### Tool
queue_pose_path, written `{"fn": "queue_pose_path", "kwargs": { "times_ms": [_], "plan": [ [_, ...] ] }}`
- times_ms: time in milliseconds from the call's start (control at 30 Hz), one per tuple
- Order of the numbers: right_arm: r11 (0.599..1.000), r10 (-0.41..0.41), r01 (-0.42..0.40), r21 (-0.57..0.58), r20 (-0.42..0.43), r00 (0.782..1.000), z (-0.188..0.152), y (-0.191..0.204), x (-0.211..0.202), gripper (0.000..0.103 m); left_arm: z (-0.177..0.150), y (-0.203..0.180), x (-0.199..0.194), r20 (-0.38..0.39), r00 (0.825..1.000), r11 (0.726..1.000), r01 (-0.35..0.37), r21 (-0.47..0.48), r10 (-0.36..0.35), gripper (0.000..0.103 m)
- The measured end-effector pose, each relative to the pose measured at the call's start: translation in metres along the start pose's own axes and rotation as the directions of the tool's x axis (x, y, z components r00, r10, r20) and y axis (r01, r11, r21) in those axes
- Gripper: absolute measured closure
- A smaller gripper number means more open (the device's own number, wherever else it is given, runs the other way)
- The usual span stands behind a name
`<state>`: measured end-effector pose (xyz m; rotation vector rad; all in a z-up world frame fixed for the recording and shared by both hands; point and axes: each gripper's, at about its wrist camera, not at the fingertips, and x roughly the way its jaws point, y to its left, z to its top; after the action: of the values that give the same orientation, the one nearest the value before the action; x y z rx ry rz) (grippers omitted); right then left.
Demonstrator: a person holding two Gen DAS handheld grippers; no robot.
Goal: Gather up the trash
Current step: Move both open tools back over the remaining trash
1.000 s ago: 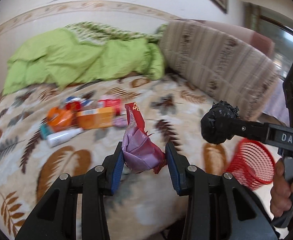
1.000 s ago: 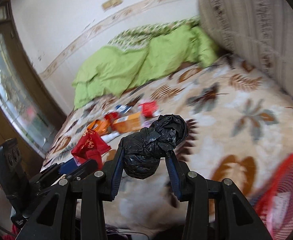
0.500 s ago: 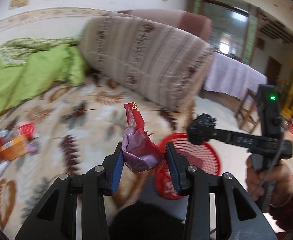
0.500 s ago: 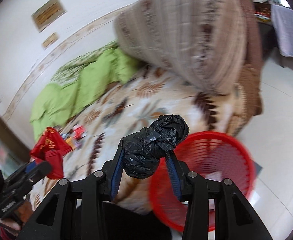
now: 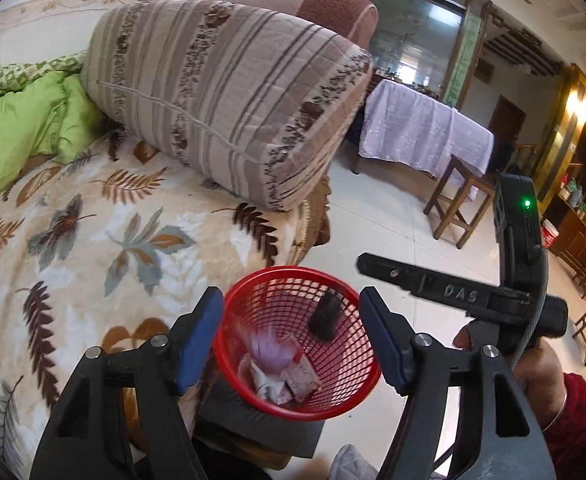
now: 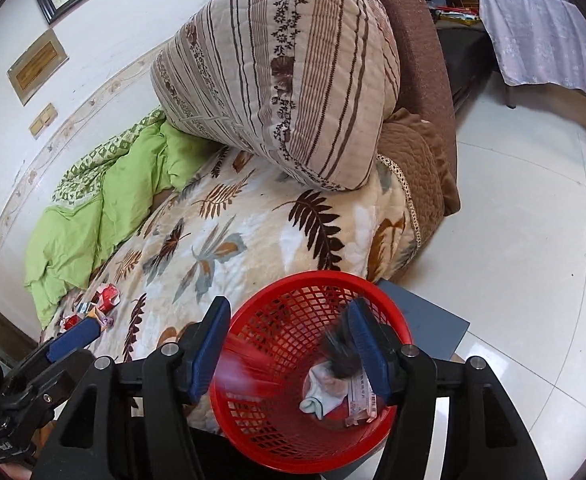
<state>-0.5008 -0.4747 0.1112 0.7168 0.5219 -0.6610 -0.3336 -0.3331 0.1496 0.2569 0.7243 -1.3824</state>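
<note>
Blue-padded jaws of the left gripper (image 5: 291, 336) and right gripper (image 6: 289, 354) had just been opening and stood wide, nothing between them. Below both sat the round red mesh basket (image 5: 357, 396), where a blurred purple wrapper (image 5: 271, 354) and a crumpled black bag (image 5: 325, 316) were falling onto paper scraps. Beyond lay the fuzzy leaf-print blanket (image 6: 233, 240), then a striped quilted bolster (image 5: 221, 92).

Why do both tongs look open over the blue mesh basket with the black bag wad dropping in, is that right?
Nearly. The basket is red, not blue; both wrist views show it. The rest holds: left tongs and right tongs are open, having just opened, nothing between them, and the black bag wad is falling into the basket.
</note>
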Motion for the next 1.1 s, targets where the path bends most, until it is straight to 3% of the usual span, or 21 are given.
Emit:
{"fn": "queue_pose_path", "kwargs": {
  "times_ms": [167,300,333,433,500,533,633,800,933,1067,1100],
  "plan": [
    [0.998,0.046,-0.047,-0.035,-0.015,0.999,-0.004,0.025,0.008,0.038,-0.014,0.030,-0.025,0.030,0.992,0.991,-0.122,-0.057,0.124,0.034],
    [0.973,0.158,-0.169,-0.156,-0.079,0.984,-0.020,0.085,0.027,0.038,-0.033,0.063,-0.054,0.045,0.971,0.967,-0.229,-0.112,0.235,0.034],
    [0.973,0.158,-0.169,-0.156,-0.079,0.984,-0.020,0.085,0.027,0.038,-0.038,0.073,-0.062,0.047,0.965,0.959,-0.250,-0.131,0.258,0.034],
    [0.952,0.215,-0.239,-0.190,-0.137,0.967,-0.030,0.119,0.042,0.038,-0.053,0.104,-0.088,0.045,0.951,0.936,-0.292,-0.198,0.306,0.034],
    [0.929,0.268,-0.309,-0.205,-0.203,0.942,-0.040,0.153,0.059,0.038,-0.064,0.128,-0.106,0.043,0.938,0.913,-0.324,-0.246,0.344,0.034],
    [0.929,0.268,-0.309,-0.205,-0.203,0.942,-0.040,0.153,0.059,0.038,-0.068,0.136,-0.111,0.042,0.933,0.905,-0.335,-0.261,0.357,0.034],
    [0.893,0.316,-0.382,-0.239,-0.274,0.909,-0.054,0.197,0.077,0.038,-0.086,0.174,-0.137,0.030,0.908,0.865,-0.387,-0.320,0.417,0.034],
    [0.851,0.322,-0.426,-0.308,-0.335,0.885,-0.071,0.250,0.101,0.038,-0.115,0.233,-0.173,0.001,0.865,0.784,-0.455,-0.422,0.502,0.034],
    [0.822,0.311,-0.445,-0.355,-0.375,0.873,-0.083,0.289,0.127,0.038,-0.139,0.277,-0.195,-0.034,0.815,0.702,-0.518,-0.489,0.578,0.034],
    [0.807,0.293,-0.444,-0.389,-0.390,0.873,-0.089,0.317,0.149,0.038,-0.160,0.317,-0.209,-0.064,0.788,0.640,-0.541,-0.546,0.612,0.034],
    [0.798,0.290,-0.450,-0.401,-0.400,0.870,-0.091,0.330,0.161,0.038,-0.165,0.325,-0.212,-0.064,0.789,0.634,-0.536,-0.558,0.611,0.034]
  ]
}}
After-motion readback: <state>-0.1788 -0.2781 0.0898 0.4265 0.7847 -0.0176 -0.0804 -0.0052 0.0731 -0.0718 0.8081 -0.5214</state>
